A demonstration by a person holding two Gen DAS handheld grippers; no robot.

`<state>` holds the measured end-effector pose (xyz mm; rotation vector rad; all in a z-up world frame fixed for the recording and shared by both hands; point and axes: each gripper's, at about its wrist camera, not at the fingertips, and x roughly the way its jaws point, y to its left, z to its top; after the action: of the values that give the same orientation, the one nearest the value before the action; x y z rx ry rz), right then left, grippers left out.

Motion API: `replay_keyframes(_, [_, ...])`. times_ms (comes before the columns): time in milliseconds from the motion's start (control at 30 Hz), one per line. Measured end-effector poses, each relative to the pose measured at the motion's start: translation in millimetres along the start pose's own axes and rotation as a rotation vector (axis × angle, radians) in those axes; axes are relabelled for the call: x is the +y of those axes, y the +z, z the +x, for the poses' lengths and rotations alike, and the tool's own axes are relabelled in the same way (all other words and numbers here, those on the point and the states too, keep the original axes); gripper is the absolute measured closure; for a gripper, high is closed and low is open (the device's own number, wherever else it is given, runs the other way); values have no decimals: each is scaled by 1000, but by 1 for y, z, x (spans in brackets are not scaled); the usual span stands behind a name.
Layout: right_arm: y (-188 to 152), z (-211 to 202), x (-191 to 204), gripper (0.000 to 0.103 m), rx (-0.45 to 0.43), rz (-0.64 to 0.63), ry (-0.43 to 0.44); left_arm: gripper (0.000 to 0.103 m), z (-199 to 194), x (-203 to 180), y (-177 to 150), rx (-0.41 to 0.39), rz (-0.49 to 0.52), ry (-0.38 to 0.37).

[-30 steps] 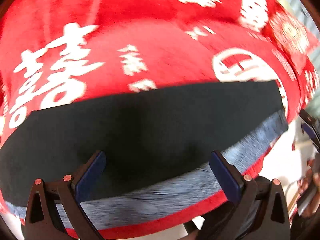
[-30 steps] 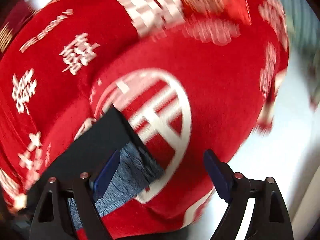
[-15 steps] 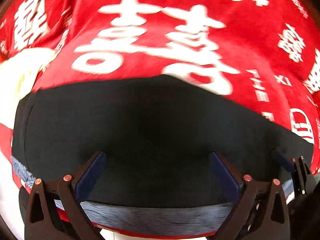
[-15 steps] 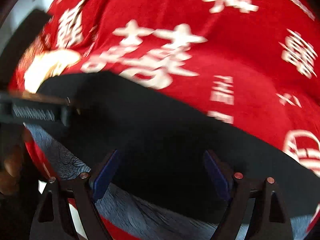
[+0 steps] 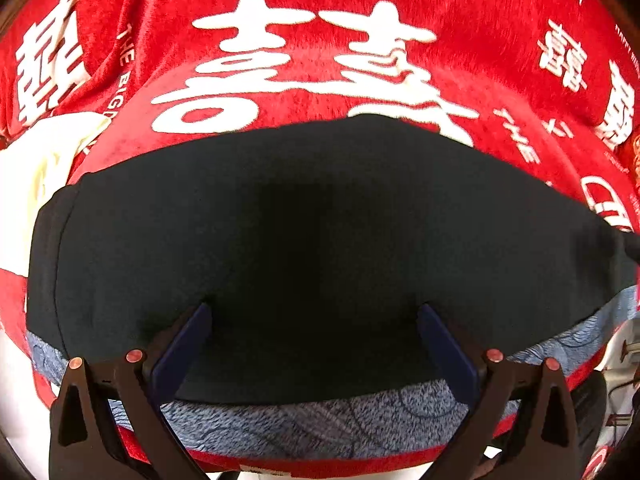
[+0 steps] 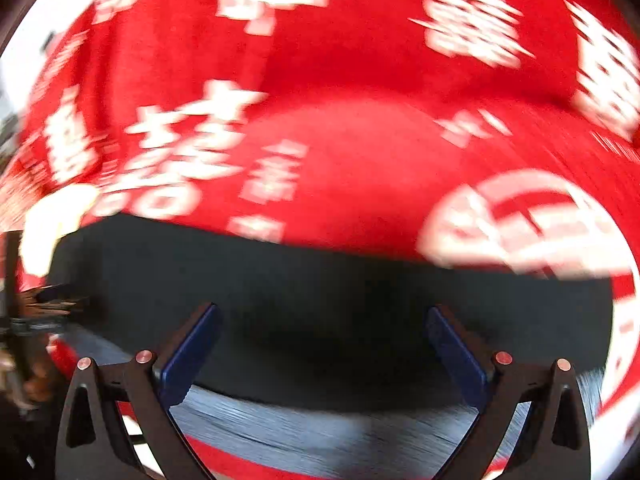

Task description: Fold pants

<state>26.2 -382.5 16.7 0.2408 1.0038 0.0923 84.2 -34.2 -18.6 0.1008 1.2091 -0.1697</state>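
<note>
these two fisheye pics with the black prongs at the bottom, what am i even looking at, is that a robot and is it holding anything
No robot: a person holds a hand-held two-finger gripper in each hand, with a camera on each looking forward along its fingers. One picture is from the left gripper, the other, blurred by motion, from the right gripper. The black prongs with blue pads are the fingers. Both look down on dark pants with a blue-grey patterned inner side, lying on a red blanket with white characters. The left gripper's jaws stand wide apart; the right one's are opening. The pants show behind both gaps, but no pad presses on them, so nothing is held.
</note>
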Motion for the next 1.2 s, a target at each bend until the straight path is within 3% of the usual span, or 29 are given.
replay_keyframes(133, [54, 37, 88, 0, 47, -184, 206, 0, -1, 17, -5, -3, -50, 14])
replay_keyframes(300, [89, 116, 184, 0, 209, -339, 288, 0, 3, 25, -17, 1, -53, 15])
replay_keyframes(500, [98, 171, 223, 0, 475, -336, 490, 0, 3, 24, -23, -13, -30, 18])
replay_keyframes(600, [92, 171, 240, 2, 509, -456, 492, 0, 4, 23, -23, -16, -30, 21])
replay_keyframes(667, [88, 172, 240, 22, 515, -486, 473, 0, 4, 21, -24, -19, -29, 32])
replay_keyframes(733, [90, 176, 235, 50, 507, -473, 445, 0, 5, 19, -24, -19, -31, 38])
replay_keyframes(833, [98, 175, 225, 59, 474, -425, 472, 0, 5, 22, -23, -18, -37, 27])
replay_keyframes(933, [118, 178, 216, 65, 394, -310, 430, 0, 5, 21, -24, -24, -31, 32])
replay_keyframes(967, [124, 177, 212, 65, 365, -273, 400, 0, 5, 22, -24, -24, -30, 31])
replay_keyframes(1033, [131, 171, 208, 65, 356, -219, 431, 0, 5, 23, -24, -20, -27, 25])
replay_keyframes(1167, [120, 137, 238, 65, 310, -372, 447, 0, 4, 24, -22, -7, -30, 10])
replay_keyframes(1200, [112, 133, 248, 58, 321, -408, 476, 0, 4, 25, -21, -3, -32, 6])
